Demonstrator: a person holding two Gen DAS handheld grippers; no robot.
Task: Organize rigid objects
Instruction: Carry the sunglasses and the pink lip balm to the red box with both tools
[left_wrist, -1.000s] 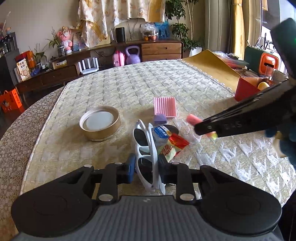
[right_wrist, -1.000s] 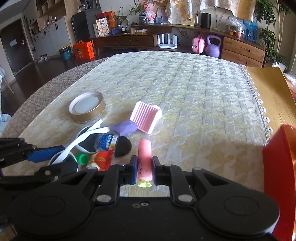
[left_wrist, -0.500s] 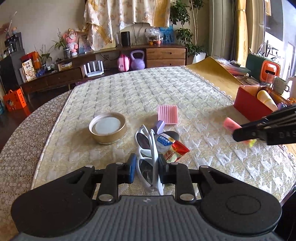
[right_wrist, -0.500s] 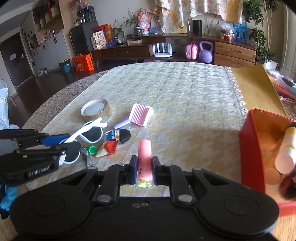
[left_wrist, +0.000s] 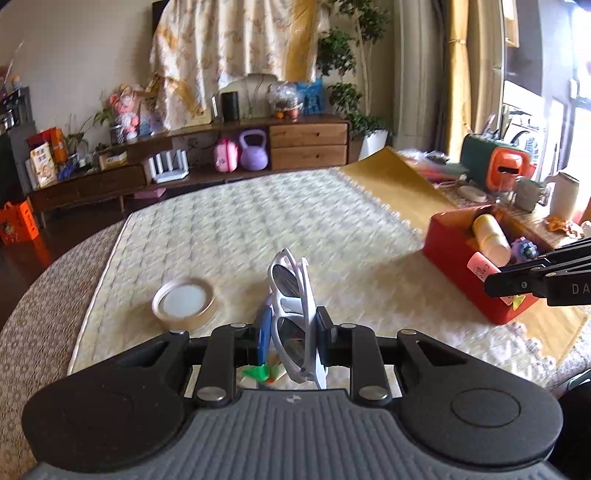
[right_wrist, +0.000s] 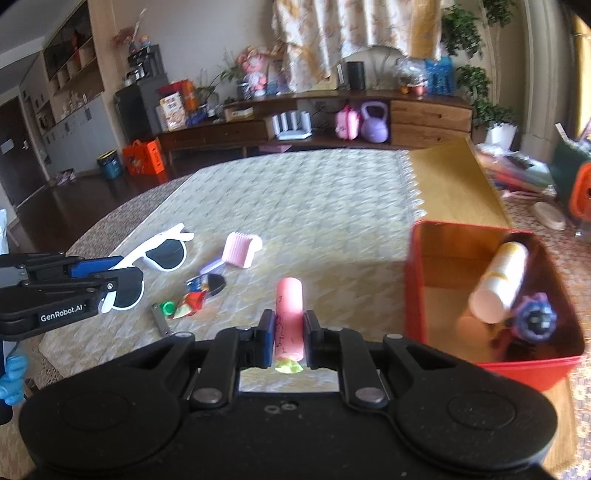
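A: Patterned cream cloth (right_wrist: 314, 206) is covering the counter. What is each hand-held gripper carrying?

B: Left hand-held gripper (left_wrist: 291, 332) is clamping white plastic sunglasses (left_wrist: 293, 314); right hand-held gripper (right_wrist: 289, 334) is pinching a pink cylindrical tube (right_wrist: 289, 314) beside the red rectangular box (right_wrist: 415, 295).

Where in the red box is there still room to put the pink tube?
The red box is bare along its left half, between the left wall and the white bottle. The right side is crowded: the bottle leans there with a purple toy beside it. The right gripper, holding the pink tube, is just left of the box.
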